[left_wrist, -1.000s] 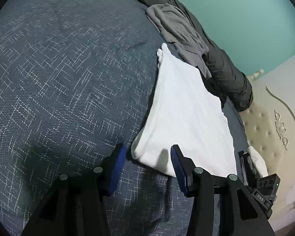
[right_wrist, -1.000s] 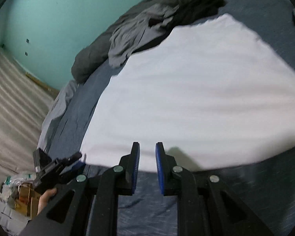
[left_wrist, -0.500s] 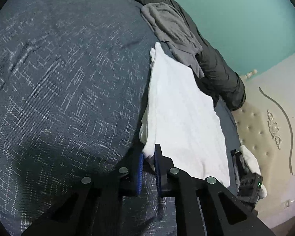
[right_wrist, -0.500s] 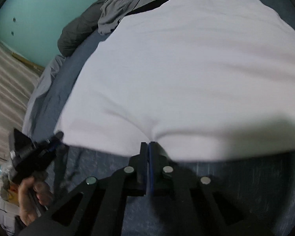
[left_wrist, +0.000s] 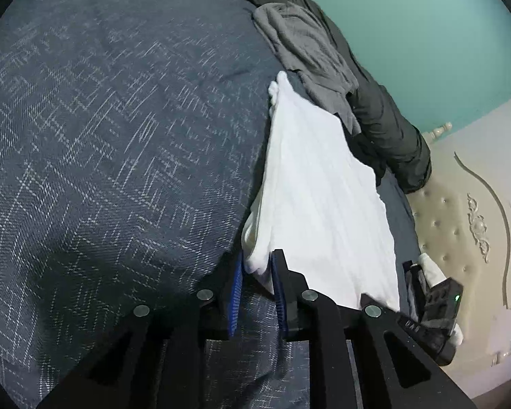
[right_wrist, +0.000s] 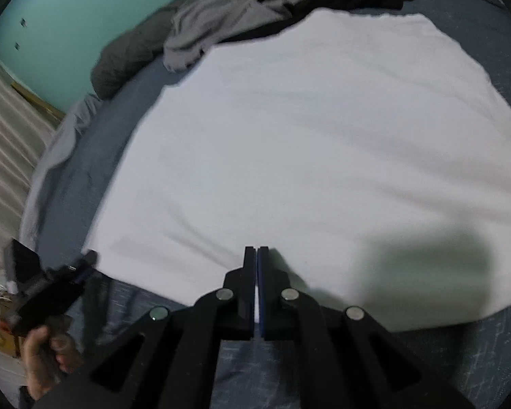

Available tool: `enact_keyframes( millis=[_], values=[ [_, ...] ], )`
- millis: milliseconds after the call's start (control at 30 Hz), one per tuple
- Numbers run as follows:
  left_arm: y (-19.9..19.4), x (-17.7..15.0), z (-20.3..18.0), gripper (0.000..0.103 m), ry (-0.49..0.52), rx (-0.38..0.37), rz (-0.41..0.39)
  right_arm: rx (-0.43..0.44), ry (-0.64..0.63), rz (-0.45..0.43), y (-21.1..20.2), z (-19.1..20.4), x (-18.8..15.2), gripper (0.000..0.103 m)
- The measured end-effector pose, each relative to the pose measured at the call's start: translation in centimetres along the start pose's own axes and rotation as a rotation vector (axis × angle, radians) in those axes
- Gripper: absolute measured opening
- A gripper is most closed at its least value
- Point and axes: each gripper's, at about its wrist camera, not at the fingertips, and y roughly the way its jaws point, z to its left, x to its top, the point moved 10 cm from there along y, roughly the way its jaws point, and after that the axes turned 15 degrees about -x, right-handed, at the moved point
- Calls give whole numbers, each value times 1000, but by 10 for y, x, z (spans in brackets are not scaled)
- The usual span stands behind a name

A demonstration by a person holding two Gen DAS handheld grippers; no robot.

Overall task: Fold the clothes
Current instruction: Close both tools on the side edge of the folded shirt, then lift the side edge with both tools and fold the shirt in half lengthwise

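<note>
While the white garment (right_wrist: 306, 143) is lying spread flat on the blue bedspread (left_wrist: 102, 136) ahead of both sets of fingers, left gripper (left_wrist: 257, 272) and right gripper (right_wrist: 257, 255) are pinching its near edge; no completed fold is showing, grey clothes (left_wrist: 306, 54) are lying crumpled beyond.

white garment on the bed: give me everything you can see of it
The white garment is plain, soft-looking fabric with light creases and no visible print. It lies spread mostly flat on the dark blue patterned bedspread, apparently folded, with layered edges showing at its near corner. Its far end is bunched to a point. A crumpled grey garment and a dark one lie at its far side. The left gripper pinches the near corner, lifting it slightly; the right gripper is shut on the near edge.
</note>
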Motion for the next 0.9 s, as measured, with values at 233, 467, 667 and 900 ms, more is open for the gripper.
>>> enact_keyframes(
  millis=[233, 467, 667, 900],
  values=[
    [5, -4, -5, 38, 17, 1, 18, 11, -22, 25, -8, -2, -29, 0],
    [12, -4, -7, 39, 20, -16, 16, 55, 14, -71, -51, -22, -33, 1],
    [17, 0, -11, 18, 44, -24, 0, 53, 54, -126, -63, -47, -32, 2],
    [19, 5, -22, 5, 82, -27, -23, 52, 110, -175, -75, -76, -28, 2]
  ],
)
